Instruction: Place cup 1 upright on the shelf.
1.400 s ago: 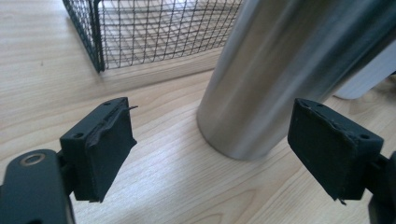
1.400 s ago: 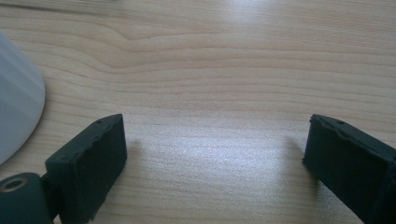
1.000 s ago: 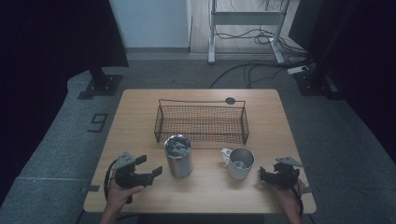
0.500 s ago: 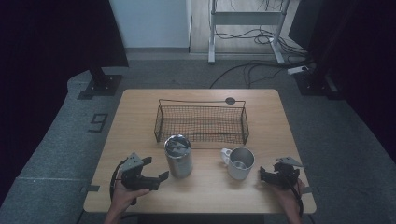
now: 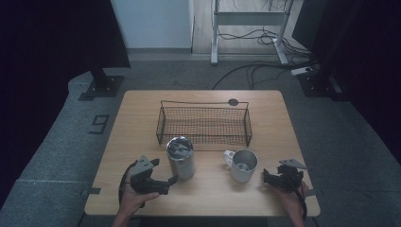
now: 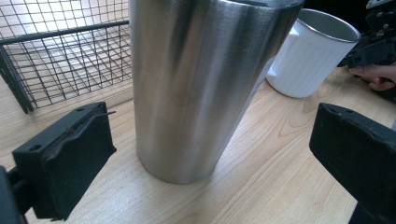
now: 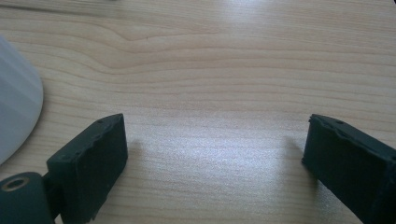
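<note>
Left tongs open and close in on the tumbler

The left tongs [image 5: 166, 182] now sit nearer the steel tumbler [image 5: 180, 157] than a second ago, their jaws having just been opening, spread wide either side of it, pads not touching.

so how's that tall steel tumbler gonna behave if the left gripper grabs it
The steel tumbler looks rigid, so it should not give. Its smooth, shiny wall may be slippery. Being tall on a narrower base, it could tip if the open left gripper pushes it high up.
</note>
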